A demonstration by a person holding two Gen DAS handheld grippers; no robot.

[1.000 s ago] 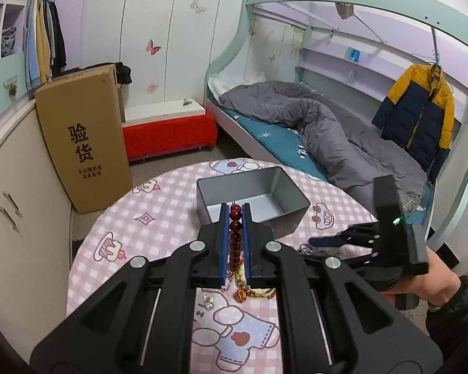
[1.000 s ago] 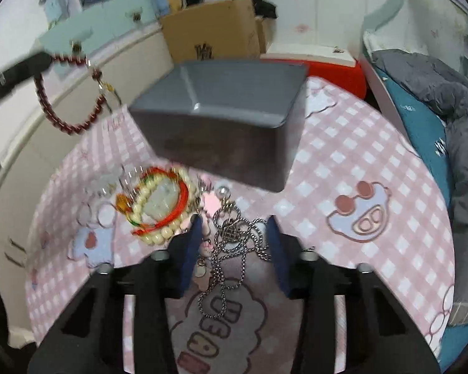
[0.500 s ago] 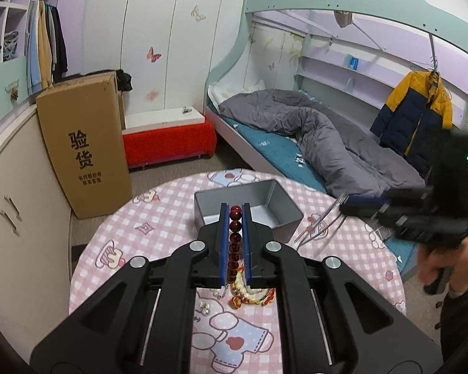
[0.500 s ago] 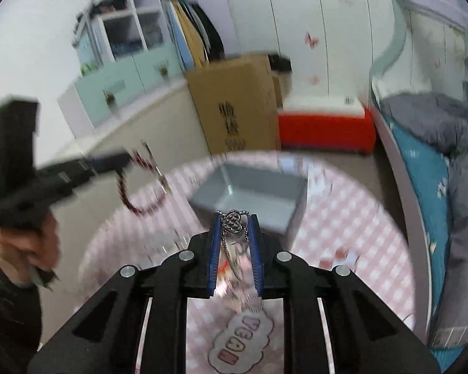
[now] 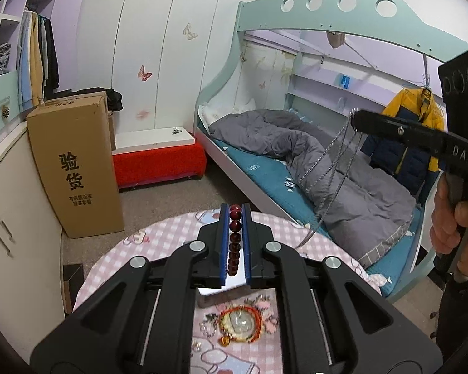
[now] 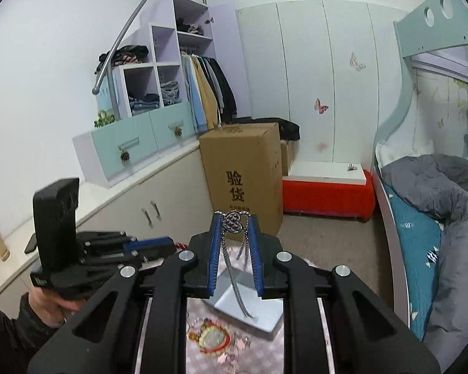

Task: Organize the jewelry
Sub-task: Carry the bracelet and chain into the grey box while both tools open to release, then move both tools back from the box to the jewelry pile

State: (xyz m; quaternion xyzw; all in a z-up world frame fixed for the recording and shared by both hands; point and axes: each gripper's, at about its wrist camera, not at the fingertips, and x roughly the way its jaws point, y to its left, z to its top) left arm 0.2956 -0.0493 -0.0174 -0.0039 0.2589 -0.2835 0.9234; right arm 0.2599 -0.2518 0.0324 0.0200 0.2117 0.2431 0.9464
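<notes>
Left gripper (image 5: 235, 218) clenched on bead bracelet (image 5: 235, 240), right gripper (image 6: 234, 227) clenched on silver necklace (image 6: 234, 249), both lifted above desk (image 5: 159, 237). Tin (image 6: 259, 311) sat below necklace. Best lower slowly, let chain coil inside before releasing.

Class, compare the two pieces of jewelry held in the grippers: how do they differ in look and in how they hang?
The dark red bead bracelet is round, glossy beads lined up between the left gripper fingers; the silver chain necklace is thin metal links with a woven knot pendant, trailing in long loops below the right gripper. Both are clamped and lifted above the table.
</notes>
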